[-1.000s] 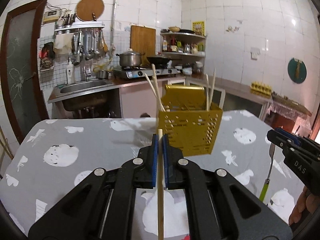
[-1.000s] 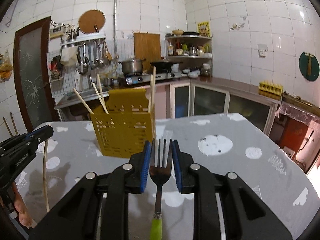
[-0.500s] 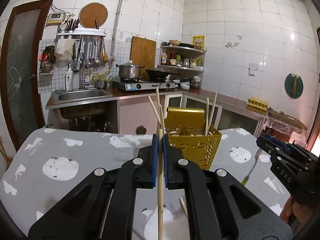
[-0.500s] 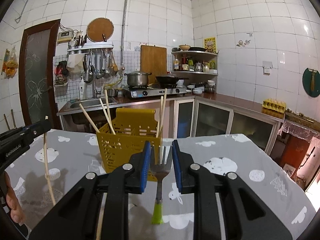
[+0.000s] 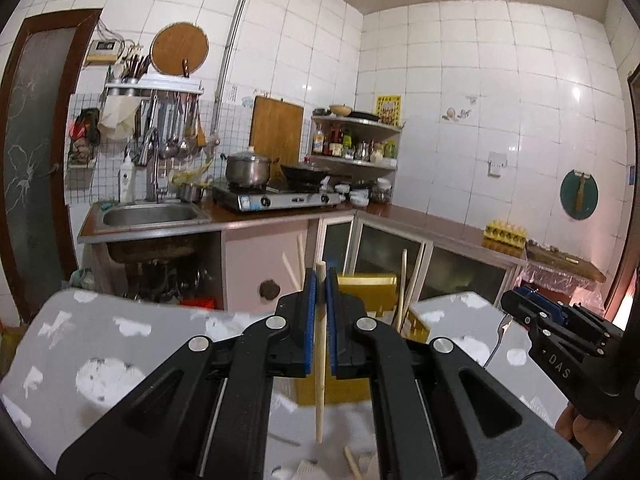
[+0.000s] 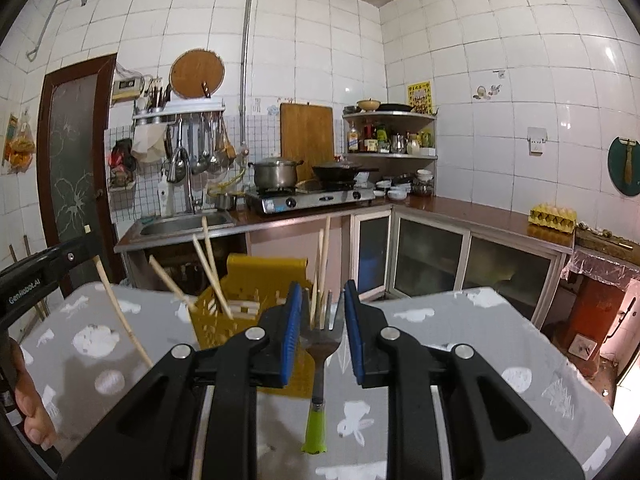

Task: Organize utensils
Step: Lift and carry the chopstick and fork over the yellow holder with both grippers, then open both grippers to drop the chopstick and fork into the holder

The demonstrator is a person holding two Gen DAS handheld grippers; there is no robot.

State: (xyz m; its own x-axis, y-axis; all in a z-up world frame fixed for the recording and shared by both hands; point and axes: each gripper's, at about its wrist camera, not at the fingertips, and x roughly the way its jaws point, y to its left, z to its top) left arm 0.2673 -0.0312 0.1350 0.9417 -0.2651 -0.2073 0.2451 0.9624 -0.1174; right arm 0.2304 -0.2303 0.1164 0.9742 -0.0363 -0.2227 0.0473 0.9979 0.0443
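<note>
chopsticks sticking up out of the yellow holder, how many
5 visible in the right wrist view: three lean left in the yellow holder at and; two stand together on its right side at and. The grippers may hide more.

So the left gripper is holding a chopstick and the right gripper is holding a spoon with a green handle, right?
Almost. The left gripper does hold a chopstick, but the right gripper is holding a fork with a green handle, not a spoon. The right wrist view shows its tines between the blue pads.
</note>
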